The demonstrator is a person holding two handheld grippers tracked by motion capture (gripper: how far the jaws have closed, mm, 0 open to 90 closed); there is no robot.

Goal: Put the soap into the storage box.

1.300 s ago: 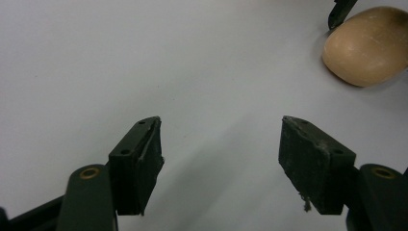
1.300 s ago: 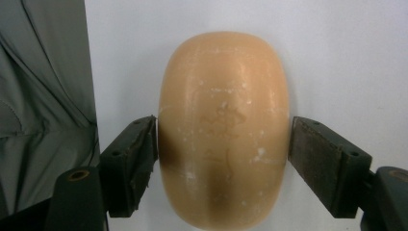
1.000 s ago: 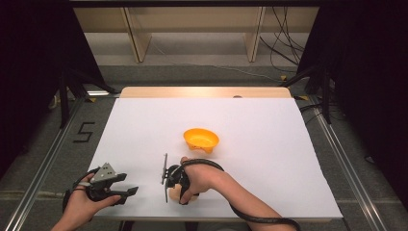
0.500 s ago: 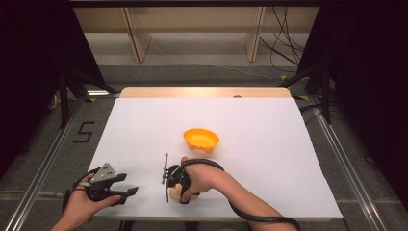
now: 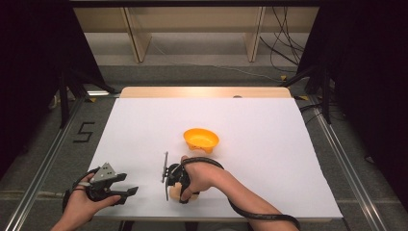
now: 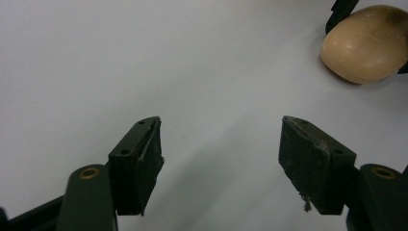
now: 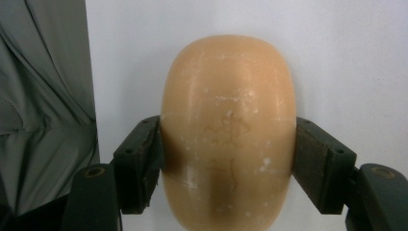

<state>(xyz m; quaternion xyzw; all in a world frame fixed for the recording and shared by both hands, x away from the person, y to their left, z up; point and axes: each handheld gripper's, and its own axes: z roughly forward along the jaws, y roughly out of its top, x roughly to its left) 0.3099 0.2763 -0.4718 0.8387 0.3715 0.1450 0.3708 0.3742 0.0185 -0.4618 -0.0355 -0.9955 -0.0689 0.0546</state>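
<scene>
A tan, egg-shaped lump [image 7: 228, 96] lies on the white table top, and both pads of my right gripper [image 7: 228, 154] press against its sides. In the high view that right gripper [image 5: 175, 185] is near the front edge, pointing back toward the person, with a hand wrapped over it. The tan lump [image 5: 186, 195] peeks out under the hand. An orange bowl [image 5: 201, 139] stands just beyond it. My left gripper [image 6: 219, 144] is open over bare table, with the tan lump [image 6: 368, 43] off to its upper right. In the high view the left gripper [image 5: 126, 192] sits at the front left.
The white table top [image 5: 269, 144] has bare room to the right and behind the bowl. Its front edge runs close to both hands. Grey fabric [image 7: 43, 96] hangs past the table edge in the right gripper view. Shelving and cables stand beyond the far edge.
</scene>
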